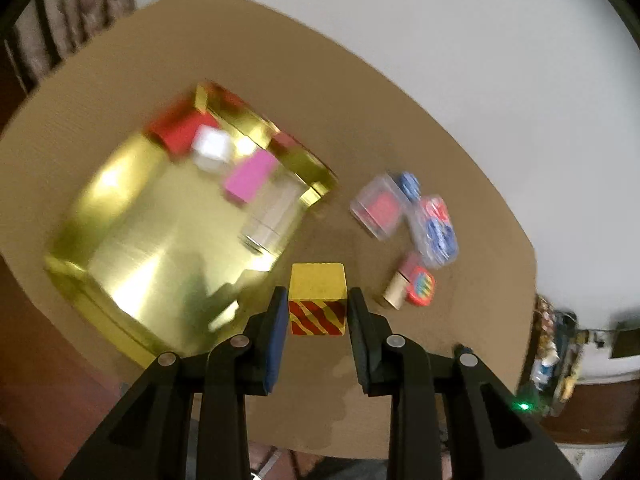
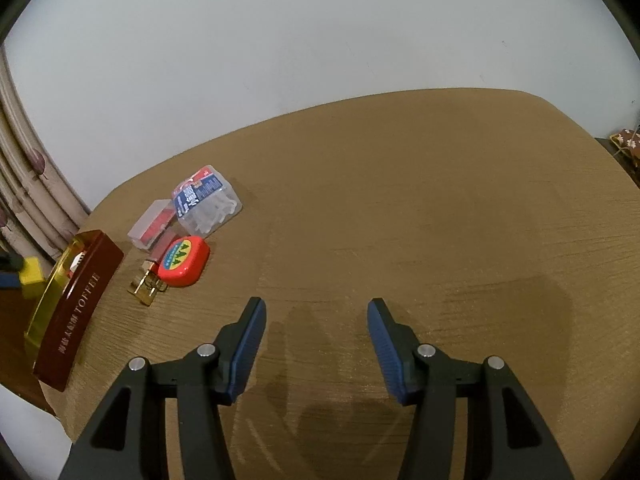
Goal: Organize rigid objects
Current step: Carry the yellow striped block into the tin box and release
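Pale wall behind a brown tabletop (image 2: 400,200), a gold tin (image 1: 132,240) at its left end and small clutter beside it.

Motion blur smears the left wrist view, so the red block (image 1: 180,132), white block (image 1: 212,146) and pink block (image 1: 250,176) inside the tin show only as soft shapes; the tin's maroon side reads "TOFFEE" in the right wrist view, its far end cut off by the frame edge; a yellow cube (image 1: 318,300), plain on top with red and yellow diagonal stripes on its near face, sits clamped between the left tongs (image 1: 318,308), held near the tin's rim; the right tongs (image 2: 316,308) stand spread wide over bare tabletop, holding nothing; clear plastic boxes (image 2: 208,204) and a red tape measure (image 2: 182,260) lie near the tin.
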Motion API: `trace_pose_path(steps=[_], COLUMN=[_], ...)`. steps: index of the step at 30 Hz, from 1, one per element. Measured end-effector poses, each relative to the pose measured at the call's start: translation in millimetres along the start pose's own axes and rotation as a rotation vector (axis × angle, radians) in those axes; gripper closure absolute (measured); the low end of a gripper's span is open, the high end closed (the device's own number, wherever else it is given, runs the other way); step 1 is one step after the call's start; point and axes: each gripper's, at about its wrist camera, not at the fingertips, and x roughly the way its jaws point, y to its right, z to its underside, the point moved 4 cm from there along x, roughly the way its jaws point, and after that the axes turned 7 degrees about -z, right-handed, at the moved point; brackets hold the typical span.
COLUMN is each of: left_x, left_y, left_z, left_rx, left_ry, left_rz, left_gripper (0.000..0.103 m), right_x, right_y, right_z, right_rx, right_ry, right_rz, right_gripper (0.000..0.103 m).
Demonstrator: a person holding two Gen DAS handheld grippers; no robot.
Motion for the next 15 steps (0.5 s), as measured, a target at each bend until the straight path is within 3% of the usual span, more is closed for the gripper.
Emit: trace_pose_path(steps=[4,15], left_x=[2,60], left_y=[-36,-80], left_z=[-24,-62], left_rx=[0.018,0.045], left_ry=[0.02,0.028], left_rz=[-0.109,-0.277], left_gripper=[0.077,0.077], right_x=[4,11], right_y=[0,0], right_z=[1,2], right_rx=[-0.003,-0.015], right_ry=[-0.005,-0.016], right_rz=[0.008,0.019], right_gripper=[0.049,0.049])
